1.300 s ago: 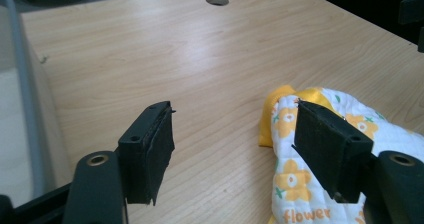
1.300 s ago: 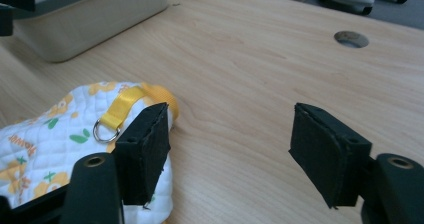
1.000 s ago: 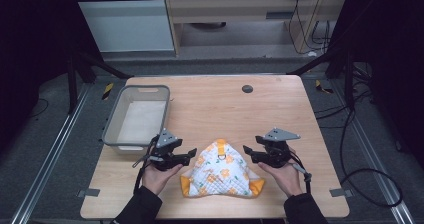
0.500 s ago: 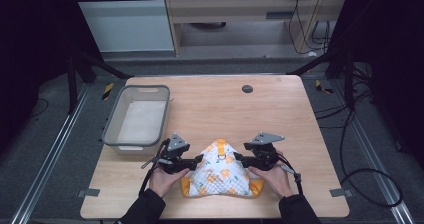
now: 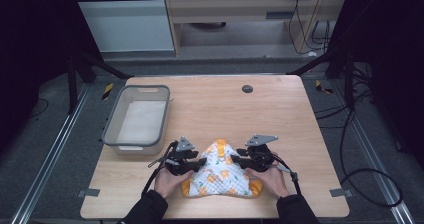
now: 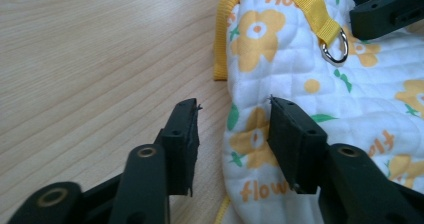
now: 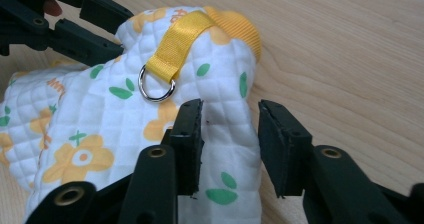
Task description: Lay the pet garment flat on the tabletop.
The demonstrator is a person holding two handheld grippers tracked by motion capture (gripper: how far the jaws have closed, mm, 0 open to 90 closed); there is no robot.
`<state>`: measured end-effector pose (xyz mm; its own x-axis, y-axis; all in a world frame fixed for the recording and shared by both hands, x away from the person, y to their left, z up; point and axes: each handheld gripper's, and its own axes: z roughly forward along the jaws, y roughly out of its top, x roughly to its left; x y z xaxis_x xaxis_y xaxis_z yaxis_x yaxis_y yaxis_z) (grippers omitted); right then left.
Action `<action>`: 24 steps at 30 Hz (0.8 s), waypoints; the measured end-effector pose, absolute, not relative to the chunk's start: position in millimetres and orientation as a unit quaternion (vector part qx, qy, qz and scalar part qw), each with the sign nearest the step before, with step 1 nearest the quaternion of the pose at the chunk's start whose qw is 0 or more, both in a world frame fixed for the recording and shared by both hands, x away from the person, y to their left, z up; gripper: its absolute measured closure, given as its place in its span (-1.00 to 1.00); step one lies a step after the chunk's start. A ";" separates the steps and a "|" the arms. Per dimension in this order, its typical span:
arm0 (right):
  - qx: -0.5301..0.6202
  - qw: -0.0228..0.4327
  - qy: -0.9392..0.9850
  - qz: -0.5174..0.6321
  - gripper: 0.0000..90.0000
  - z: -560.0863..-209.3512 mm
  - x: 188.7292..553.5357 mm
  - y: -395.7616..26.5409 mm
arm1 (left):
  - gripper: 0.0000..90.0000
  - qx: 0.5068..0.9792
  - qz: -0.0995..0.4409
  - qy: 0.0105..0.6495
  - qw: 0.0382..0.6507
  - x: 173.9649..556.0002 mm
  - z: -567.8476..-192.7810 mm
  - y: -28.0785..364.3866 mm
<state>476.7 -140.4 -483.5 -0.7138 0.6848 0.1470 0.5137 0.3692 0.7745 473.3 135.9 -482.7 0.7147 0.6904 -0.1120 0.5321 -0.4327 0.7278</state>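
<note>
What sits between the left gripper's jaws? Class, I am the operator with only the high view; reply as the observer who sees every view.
Observer: The edge of the flowered quilted cloth sits between the jaws of the left gripper, which have just been closing; the pads do not press it yet.
Operator: And the right gripper?
Observer: The right gripper has also just been closing; its jaws straddle a raised fold of the cloth, with a gap left at one pad.
Operator: Any hardware on the cloth?
Observer: A yellow strap carries a metal ring near the peak.
</note>
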 end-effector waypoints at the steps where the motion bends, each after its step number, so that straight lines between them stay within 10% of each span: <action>1: 0.361 0.096 0.824 0.426 0.49 -484.2 476.5 -139.3 | 0.40 0.842 0.097 0.361 0.388 473.2 -483.4 135.2; 10: 0.354 0.101 0.826 0.427 0.87 -480.1 473.5 -140.9 | 0.88 0.847 0.086 0.352 0.389 471.0 -481.3 135.2; 24: 0.345 0.101 0.814 0.457 0.95 -458.9 460.5 -149.9 | 0.96 0.833 0.093 0.341 0.427 459.8 -456.7 143.8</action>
